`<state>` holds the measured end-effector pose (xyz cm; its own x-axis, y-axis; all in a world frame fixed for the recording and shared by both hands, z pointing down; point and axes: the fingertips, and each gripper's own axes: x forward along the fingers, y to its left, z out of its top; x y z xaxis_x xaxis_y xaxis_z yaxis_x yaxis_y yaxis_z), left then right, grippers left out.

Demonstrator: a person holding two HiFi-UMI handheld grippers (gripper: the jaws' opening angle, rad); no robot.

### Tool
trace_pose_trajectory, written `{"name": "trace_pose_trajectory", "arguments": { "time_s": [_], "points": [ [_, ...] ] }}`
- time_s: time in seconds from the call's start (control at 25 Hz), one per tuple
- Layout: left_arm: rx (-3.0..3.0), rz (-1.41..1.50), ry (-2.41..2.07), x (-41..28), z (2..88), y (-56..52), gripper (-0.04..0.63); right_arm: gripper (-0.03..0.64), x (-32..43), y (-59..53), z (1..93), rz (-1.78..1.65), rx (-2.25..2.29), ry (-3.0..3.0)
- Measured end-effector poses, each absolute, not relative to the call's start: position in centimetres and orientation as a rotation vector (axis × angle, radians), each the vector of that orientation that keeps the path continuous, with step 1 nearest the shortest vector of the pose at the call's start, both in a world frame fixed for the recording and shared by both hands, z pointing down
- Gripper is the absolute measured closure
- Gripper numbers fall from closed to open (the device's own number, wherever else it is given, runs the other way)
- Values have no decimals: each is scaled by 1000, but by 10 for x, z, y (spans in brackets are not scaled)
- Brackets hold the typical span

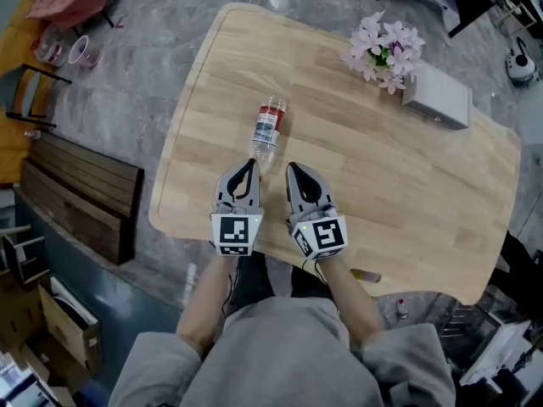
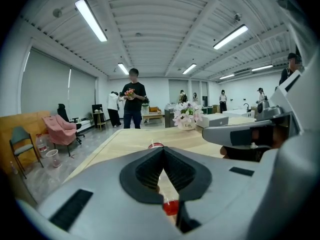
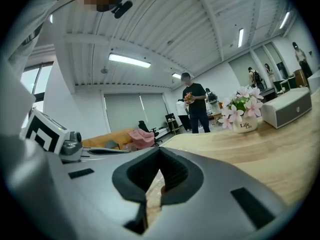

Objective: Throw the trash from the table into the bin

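Wood-topped table [image 1: 407, 193] carries one clear piece of trash, a plastic bottle [image 1: 268, 130] with a red-and-white label. It lies on its side just ahead of both tools, its near end reaching in between their tips.

The left gripper [image 1: 249, 166] has its jaws pressed together on nothing. The right gripper [image 1: 293, 170] looks closed and empty too, side by side with the left.

I judge this to be the approach, before any pickup. Next, one tool must spread its jaws, slide them round the bottle's body and close, and the round plastic could roll away if nudged first.

The head view alone shows the bottle whole, plus a small pail [image 1: 85, 51] on the floor far off to the left, which may be the bin. The left gripper view gives only red slivers of the bottle above and below the closed tips, with people standing across the room. The right gripper view hardly shows the bottle, but shows the flower pot [image 3: 245, 125] ahead and to the right.
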<state>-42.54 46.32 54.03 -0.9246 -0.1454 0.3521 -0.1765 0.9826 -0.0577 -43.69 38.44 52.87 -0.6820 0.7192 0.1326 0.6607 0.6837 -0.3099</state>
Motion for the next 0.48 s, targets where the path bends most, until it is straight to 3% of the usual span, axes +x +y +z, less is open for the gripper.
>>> {"name": "trace_pose_trajectory", "arguments": {
  "time_s": [0.12, 0.36, 0.48],
  "points": [
    [225, 139, -2739, -440, 549, 462, 576, 614, -443, 380, 532, 361, -1104, -2644],
    [218, 132, -2556, -465, 584, 459, 374, 614, -453, 371, 540, 375, -1090, -2626],
    [200, 123, -2454, -472, 607, 459, 314, 614, -457, 367, 544, 383, -1073, -2624]
  ]
}}
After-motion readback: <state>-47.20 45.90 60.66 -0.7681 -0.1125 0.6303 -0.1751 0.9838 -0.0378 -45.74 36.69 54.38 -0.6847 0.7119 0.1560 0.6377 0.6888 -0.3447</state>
